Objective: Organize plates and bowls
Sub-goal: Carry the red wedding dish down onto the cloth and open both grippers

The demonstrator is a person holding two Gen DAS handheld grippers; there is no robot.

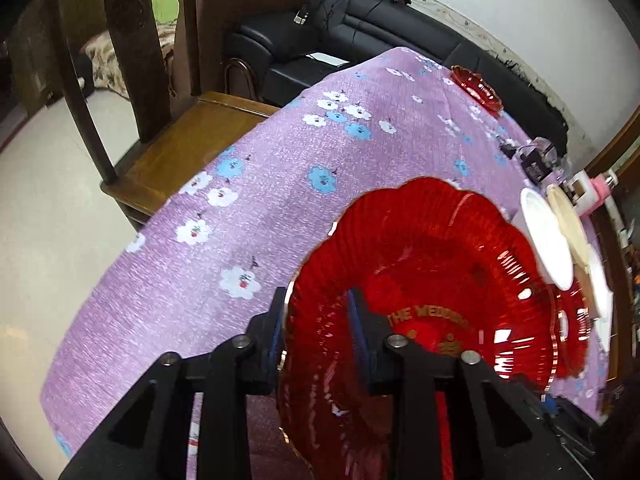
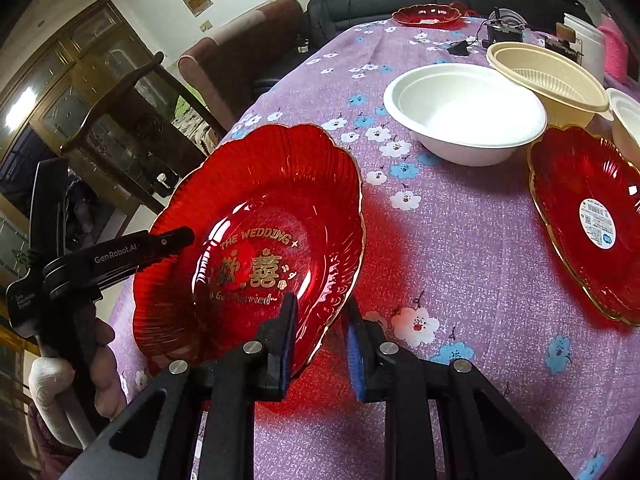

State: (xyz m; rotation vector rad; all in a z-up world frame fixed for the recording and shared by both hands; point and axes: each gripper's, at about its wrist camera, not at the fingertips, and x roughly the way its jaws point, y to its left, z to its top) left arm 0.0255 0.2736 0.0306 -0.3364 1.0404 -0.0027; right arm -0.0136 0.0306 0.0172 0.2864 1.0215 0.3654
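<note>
**Operator:** On my left camera, the left gripper (image 1: 320, 332) is pinching the rim of the red plate (image 1: 424, 280). One finger sits outside the rim, the other inside the dish, with the scalloped edge caught between the blue pads (image 1: 357, 332).

**Observer:** Where is that plate relative to the table?

**Operator:** It is lifted and tilted above the purple flowered tablecloth (image 1: 256, 184), near the table's edge. My right camera shows the same red plate (image 2: 256, 240) from the other side, gold lettering facing up, and the left gripper (image 2: 176, 240) reaching onto its rim from the left.

**Observer:** And your right gripper?

**Operator:** The right gripper (image 2: 320, 336) has its fingers around the near rim of that plate too, one finger over the inside and one beyond the edge. A narrow gap shows beside the right pad, so I cannot tell whether it is truly clamped.

**Observer:** What else is on the table?

**Operator:** A white bowl (image 2: 464, 114) stands upright past the plate, with a beige bowl (image 2: 552, 80) just behind it and touching or nearly so. A second red plate (image 2: 588, 220) lies flat on the cloth to the right, a label stuck in its centre. A third red dish (image 2: 426, 14) sits at the far end of the table. A small white bowl (image 2: 628, 120) is cut off at the right edge.
</note>
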